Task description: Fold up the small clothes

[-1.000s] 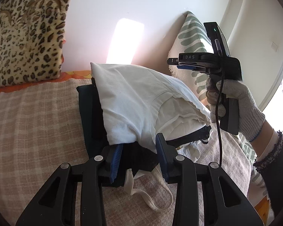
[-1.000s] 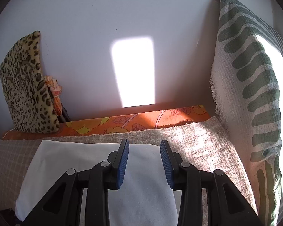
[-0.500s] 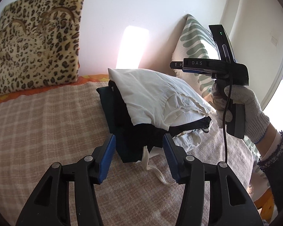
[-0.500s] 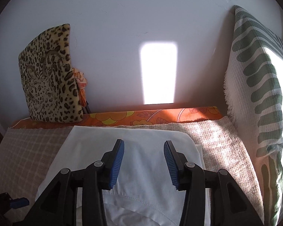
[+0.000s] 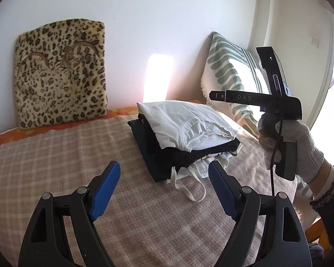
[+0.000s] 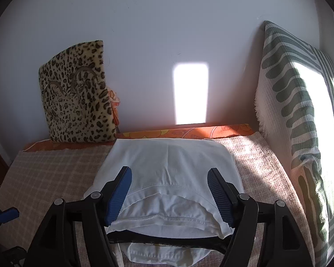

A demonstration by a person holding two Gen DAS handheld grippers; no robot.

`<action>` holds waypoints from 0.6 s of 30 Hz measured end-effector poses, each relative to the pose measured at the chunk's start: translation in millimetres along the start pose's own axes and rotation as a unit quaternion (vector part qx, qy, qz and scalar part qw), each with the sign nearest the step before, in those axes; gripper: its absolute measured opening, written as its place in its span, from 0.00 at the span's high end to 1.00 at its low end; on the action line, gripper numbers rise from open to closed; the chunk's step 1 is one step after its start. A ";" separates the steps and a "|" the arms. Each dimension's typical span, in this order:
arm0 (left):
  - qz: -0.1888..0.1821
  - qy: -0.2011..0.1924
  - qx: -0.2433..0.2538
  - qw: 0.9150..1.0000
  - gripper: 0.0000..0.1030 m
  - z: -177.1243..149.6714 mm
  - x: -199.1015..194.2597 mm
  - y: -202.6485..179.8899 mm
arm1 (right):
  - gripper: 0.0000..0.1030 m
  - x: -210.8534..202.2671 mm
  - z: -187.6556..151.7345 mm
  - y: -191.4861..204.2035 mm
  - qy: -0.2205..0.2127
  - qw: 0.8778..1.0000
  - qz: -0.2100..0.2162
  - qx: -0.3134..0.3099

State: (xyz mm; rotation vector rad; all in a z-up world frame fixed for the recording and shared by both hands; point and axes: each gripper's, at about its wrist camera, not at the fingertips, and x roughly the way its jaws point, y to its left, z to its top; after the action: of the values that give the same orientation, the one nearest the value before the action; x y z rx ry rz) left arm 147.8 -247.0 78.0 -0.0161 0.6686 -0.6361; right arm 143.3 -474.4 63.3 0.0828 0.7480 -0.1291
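I see a bed with a checked blanket (image 5: 55, 160) over an orange sheet (image 6: 222, 131). A pile of clothes (image 5: 184, 138) lies on the blanket, with a white top (image 6: 167, 166) uppermost. A spotted pillow (image 5: 60, 73) and a striped pillow (image 6: 300, 111) stand at the walls.

Black-framed left tongs (image 5: 162, 178) with ribbed blue pads and silver screw heads at the joints; same build on the right tongs (image 6: 169, 184); grey knit glove (image 5: 296, 142) on the right hand; dark knitted cuff (image 5: 329, 189); thin black cable (image 5: 272, 166); "DAS" lettering and a small green light on the black housing.
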 end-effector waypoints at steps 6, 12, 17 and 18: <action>-0.005 -0.013 0.001 1.000 0.20 -6.9 -23.9 7.3 | 0.13 -31.1 -17.3 16.2 -0.016 1.000 -0.025 0.005; -0.017 -0.023 0.007 1.000 0.20 -15.2 -47.8 15.3 | 0.12 -52.2 -43.0 37.8 -0.019 0.999 -0.030 0.010; -0.002 -0.026 0.016 1.000 0.18 -22.8 -63.7 23.7 | 0.10 -64.6 -60.5 56.2 -0.015 0.999 -0.029 0.021; 0.005 -0.026 0.015 1.000 0.16 -24.5 -66.6 26.6 | 0.09 -66.9 -63.7 60.1 -0.014 0.999 -0.032 0.022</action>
State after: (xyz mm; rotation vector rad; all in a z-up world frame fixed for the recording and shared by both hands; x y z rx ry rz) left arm 107.8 -184.0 91.1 -0.0028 0.6083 -0.6344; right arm 60.8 -401.4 64.2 0.0988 0.7196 -0.2072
